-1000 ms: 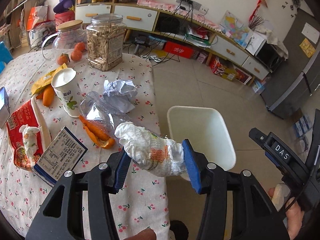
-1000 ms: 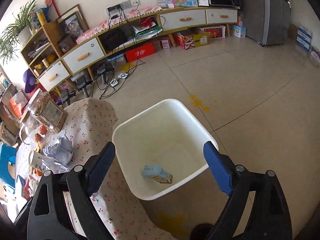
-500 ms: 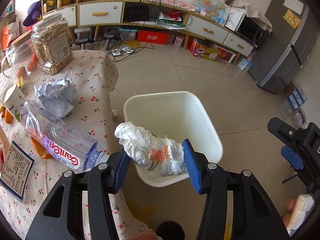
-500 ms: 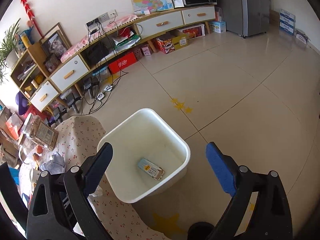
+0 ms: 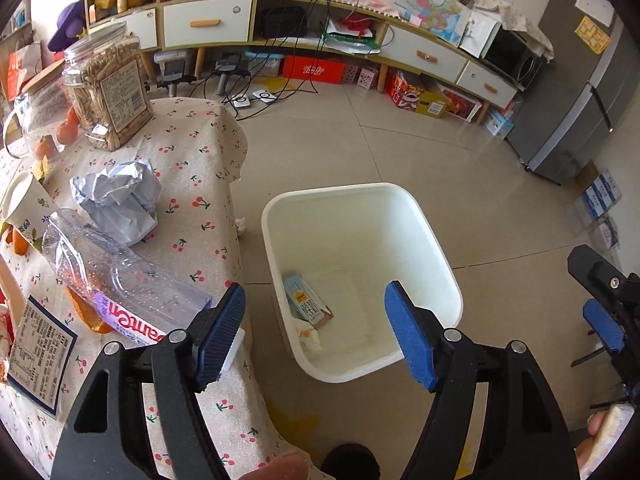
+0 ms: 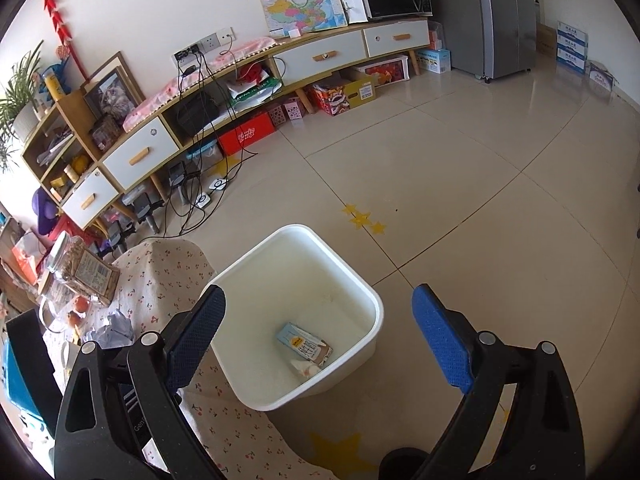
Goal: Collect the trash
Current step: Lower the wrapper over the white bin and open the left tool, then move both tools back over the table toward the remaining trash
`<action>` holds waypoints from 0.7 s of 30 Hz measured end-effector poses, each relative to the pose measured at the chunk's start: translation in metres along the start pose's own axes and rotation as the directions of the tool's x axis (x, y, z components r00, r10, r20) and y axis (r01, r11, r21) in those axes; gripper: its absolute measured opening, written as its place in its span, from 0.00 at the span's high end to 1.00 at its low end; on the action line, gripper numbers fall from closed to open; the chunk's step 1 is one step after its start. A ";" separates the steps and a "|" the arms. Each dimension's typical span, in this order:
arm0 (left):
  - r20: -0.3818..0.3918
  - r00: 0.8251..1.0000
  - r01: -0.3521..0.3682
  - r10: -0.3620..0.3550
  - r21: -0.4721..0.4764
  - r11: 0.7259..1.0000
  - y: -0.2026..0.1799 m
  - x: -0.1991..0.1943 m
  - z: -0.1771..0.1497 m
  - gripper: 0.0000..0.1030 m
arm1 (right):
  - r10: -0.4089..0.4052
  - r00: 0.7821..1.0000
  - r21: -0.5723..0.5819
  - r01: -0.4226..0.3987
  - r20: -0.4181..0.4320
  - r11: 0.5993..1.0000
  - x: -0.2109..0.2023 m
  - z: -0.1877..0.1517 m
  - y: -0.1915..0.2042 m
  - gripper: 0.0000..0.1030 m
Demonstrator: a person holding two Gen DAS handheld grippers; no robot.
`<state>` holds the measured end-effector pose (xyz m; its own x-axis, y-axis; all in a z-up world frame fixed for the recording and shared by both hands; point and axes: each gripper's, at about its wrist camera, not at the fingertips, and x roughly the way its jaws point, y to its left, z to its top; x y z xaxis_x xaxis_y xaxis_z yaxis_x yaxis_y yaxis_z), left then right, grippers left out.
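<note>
A white bin [image 5: 436,248] [image 6: 362,290] stands on the floor beside the table. Inside it lie a small blue carton [image 5: 306,302] [image 6: 304,345] and a crumpled white wrapper [image 5: 310,334] [image 6: 305,368]. My left gripper [image 5: 316,320] hangs over the bin's near edge, its jaws opening with nothing between them. My right gripper [image 6: 318,332] is open and empty above the bin; one of its blue pads [image 5: 604,326] shows at the right of the left wrist view. On the cherry-print table lie a crushed clear bottle [image 5: 120,280], a crumpled paper ball [image 5: 116,200] [image 6: 114,328] and a paper cup [image 5: 22,204].
A jar of snacks [image 5: 106,92] [image 6: 82,270], oranges [image 5: 66,132] and a printed pack [image 5: 38,348] also sit on the table [image 5: 192,160]. A long low cabinet [image 6: 320,56] with cables lines the far wall. A grey fridge [image 6: 492,16] stands at the right.
The left gripper carried the crumpled white wrapper from over the table to over the bin, then opened; the wrapper now lies in the bin. The right gripper drew back slightly.
</note>
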<state>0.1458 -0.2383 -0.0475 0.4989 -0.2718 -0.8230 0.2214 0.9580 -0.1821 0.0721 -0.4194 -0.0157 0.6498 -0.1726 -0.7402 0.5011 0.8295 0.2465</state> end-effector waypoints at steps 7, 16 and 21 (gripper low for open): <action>0.074 0.990 -0.116 0.116 -0.007 0.993 0.033 -0.029 -0.010 0.29 | 0.026 0.999 -0.105 -0.022 0.035 0.994 -0.007 -0.015 0.043 0.12; 0.101 0.972 -0.201 0.213 -0.114 0.973 0.093 -0.065 -0.018 0.25 | 0.065 0.992 -0.255 -0.036 0.108 0.966 -0.019 -0.038 0.096 0.07; 0.104 0.961 -0.236 0.255 -0.167 0.957 0.123 -0.081 -0.024 0.24 | 0.089 0.990 -0.323 -0.050 0.106 0.945 -0.020 -0.051 0.122 0.07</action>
<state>0.1125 -0.0960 -0.0167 0.6230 -0.0260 -0.7818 -0.0460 0.9965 -0.0698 0.0909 -0.2879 -0.0033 0.7488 -0.1534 -0.6448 0.2562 0.9642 0.0681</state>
